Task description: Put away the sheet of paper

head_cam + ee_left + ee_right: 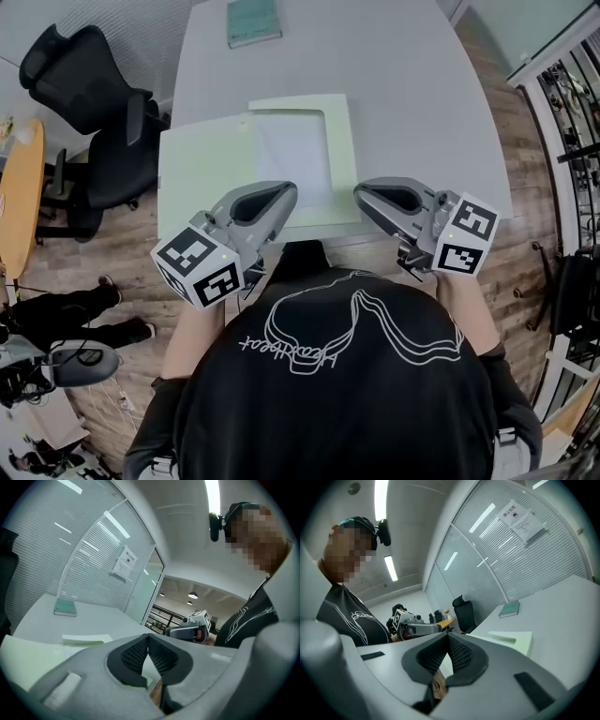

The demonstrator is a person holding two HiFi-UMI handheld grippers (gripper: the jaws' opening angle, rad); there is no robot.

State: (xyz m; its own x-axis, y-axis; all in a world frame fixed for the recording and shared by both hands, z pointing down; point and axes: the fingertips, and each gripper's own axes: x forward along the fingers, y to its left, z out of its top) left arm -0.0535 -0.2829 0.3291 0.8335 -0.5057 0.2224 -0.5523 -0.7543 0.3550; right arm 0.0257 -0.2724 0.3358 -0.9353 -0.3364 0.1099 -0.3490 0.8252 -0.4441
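Head view: left gripper [284, 194], right gripper [362, 193] shut, empty, 6 o'clock of sheet of paper [291, 155]; jaws best opened before edge is pinched.

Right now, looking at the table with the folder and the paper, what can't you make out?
Head view: the folder's near corners, covered by the left gripper and right gripper.
Head view: the book's cover print, too small; its far end is cut off by the edge.
Both gripper views: wall notice print, too small.
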